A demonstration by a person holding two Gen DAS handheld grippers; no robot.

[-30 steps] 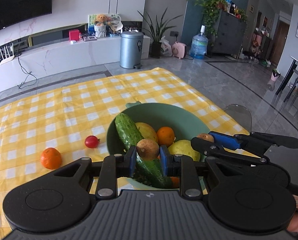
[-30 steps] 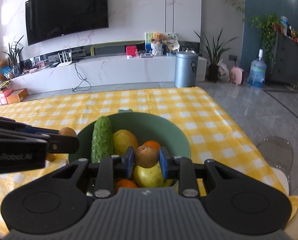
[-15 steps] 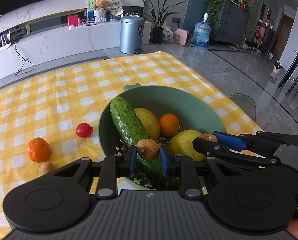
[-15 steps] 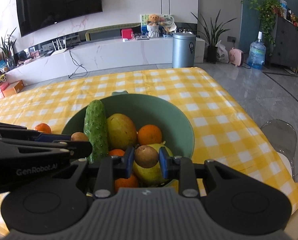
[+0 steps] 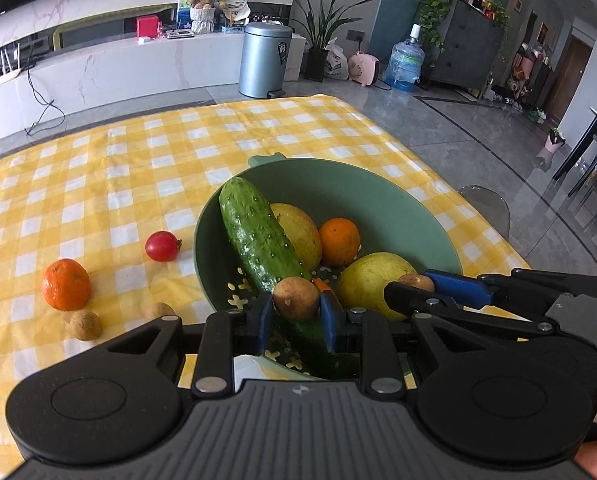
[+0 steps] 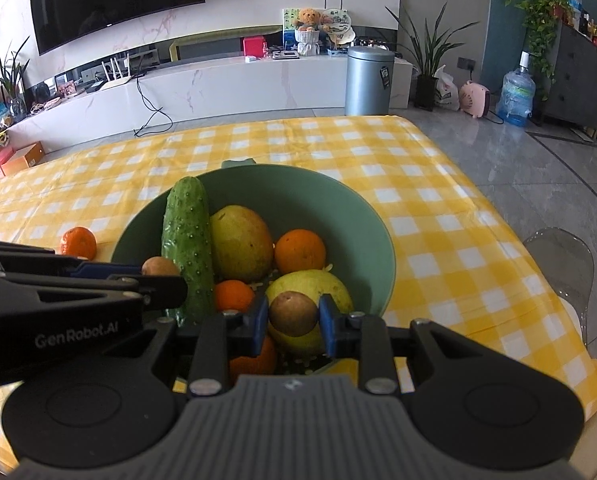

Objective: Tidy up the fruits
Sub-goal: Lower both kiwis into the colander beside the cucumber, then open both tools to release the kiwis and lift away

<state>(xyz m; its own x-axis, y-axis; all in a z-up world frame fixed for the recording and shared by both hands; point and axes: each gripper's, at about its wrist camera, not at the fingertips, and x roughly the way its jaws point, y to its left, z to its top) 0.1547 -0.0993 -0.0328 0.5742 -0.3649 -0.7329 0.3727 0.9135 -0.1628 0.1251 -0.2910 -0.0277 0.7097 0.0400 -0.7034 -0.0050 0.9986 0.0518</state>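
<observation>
Far left on the yellow checked cloth: a loose orange, two small brown fruits near it, then a cherry tomato just outside the bowl. The two brown ones and the tomato show only in the left wrist view; the right wrist view catches just the orange past the other tool.

Green bowl sits mid-table, tab handle at its far rim. Cucumber lies along the bowl's left side, long axis running near to far, far tip propped on the rim and leaning left. Right of it: a mango, an orange in the bowl, a pale yellow-green fruit. Right wrist view alone shows another orange low beside the cucumber.

Left gripper, jaws clamped on a small brown fruit, held over the bowl's near edge above the cucumber. Right gripper, jaws likewise clamped on a second brown fruit, over the bowl's near right, above the pale fruit.
</observation>
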